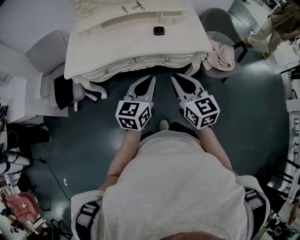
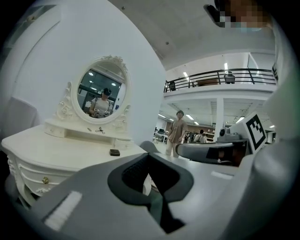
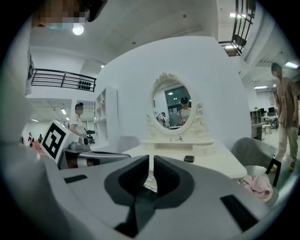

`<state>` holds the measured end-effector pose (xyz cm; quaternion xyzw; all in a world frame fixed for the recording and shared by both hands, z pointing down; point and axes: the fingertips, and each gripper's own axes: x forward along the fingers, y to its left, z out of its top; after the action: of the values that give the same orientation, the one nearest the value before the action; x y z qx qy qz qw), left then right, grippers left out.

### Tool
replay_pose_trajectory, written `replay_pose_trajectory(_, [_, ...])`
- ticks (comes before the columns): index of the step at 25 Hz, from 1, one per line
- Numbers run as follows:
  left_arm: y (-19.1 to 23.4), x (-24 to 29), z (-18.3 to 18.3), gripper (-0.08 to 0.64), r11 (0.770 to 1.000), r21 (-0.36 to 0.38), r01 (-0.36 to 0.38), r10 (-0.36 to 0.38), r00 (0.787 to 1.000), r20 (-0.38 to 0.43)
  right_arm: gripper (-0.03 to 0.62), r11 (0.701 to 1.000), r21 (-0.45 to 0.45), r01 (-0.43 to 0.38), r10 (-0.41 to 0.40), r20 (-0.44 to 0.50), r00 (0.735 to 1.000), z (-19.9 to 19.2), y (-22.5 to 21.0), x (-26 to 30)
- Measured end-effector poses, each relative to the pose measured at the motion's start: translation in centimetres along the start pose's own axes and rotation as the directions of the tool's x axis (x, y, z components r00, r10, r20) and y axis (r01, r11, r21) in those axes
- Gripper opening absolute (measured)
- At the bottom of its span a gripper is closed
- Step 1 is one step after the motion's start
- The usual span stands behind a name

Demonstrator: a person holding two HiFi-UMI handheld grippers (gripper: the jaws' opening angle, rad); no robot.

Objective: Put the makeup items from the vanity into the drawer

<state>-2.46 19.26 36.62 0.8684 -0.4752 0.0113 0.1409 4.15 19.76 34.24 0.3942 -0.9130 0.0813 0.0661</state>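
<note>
Tongs first: holds left tongs point(image 1: 152, 78) and right tongs point(image 1: 174, 77) side by side just short of the counter's point(image 1: 117, 44) front edge, touching nothing. Shows both pairs closed tip to tip and empty, with only a sliver of light between the pads. Carries a marker cube point(image 1: 134, 115) at the rear of each pair, nearer the body than the counter. Points both pairs roughly level toward the shut drawer fronts point(image 1: 154, 59) with small round knobs along the counter's curved front. Finds the makeup items on top of the counter, well beyond the tips: a small dark compact point(image 1: 159, 31) near the middle of the counter top, just in front of the raised shelf point(image 1: 140, 18); a scissor-like tool point(image 1: 138, 5) and a slim pink stick point(image 1: 124, 8) on that shelf at the counter's back, below the oval mirror point(image 2: 99, 89). Places a grey chair point(image 1: 47, 54) at the counter's left end and another grey chair point(image 1: 216, 21) at its right end, with a pink cloth point(image 1: 220, 56) heaped on the seat. Catches a standing person point(image 1: 276, 21) well beyond the counter's right end.
</note>
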Motion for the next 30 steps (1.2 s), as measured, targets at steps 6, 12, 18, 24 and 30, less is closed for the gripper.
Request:
replay_pose_trajectory(6, [0.0, 3.4, -0.9, 0.009, 1.0, -0.026, -0.009, 0.008, 0.999, -0.048, 0.009, 0.997, 0.048, -0.058, 0.058, -0.001, 0.998, 0.0, -2.9, 1.5])
replay_pose_trajectory(12, [0.7, 5.8, -0.8, 0.009, 1.0, -0.014, 0.002, -0.004, 0.996, -0.092, 0.009, 0.994, 0.075, -0.077, 0.077, -0.002, 0.997, -0.2, -4.4, 2.1])
replay_pose_trajectory(18, [2.0, 9.2, -0.6, 0.009, 0.999, -0.009, 0.053, -0.053, 0.994, -0.096, 0.011, 0.993, 0.113, -0.019, 0.02, -0.004, 1.0, -0.9, -6.9, 4.5])
replay_pose_trajectory(24, [7.6, 13.7, 1.4, 0.009, 0.998, -0.026, 0.051, -0.053, 0.995, -0.089, 0.011, 0.997, 0.082, 0.011, -0.011, 0.0, 1.0, 0.8, -10.8, 10.5])
replay_pose_trajectory(30, [13.8, 19.0, 5.5, 0.009, 0.997, -0.042, 0.068, -0.071, 0.996, -0.062, 0.053, 0.998, 0.054, 0.018, -0.016, -0.036, 0.999, 2.9, -13.6, 18.1])
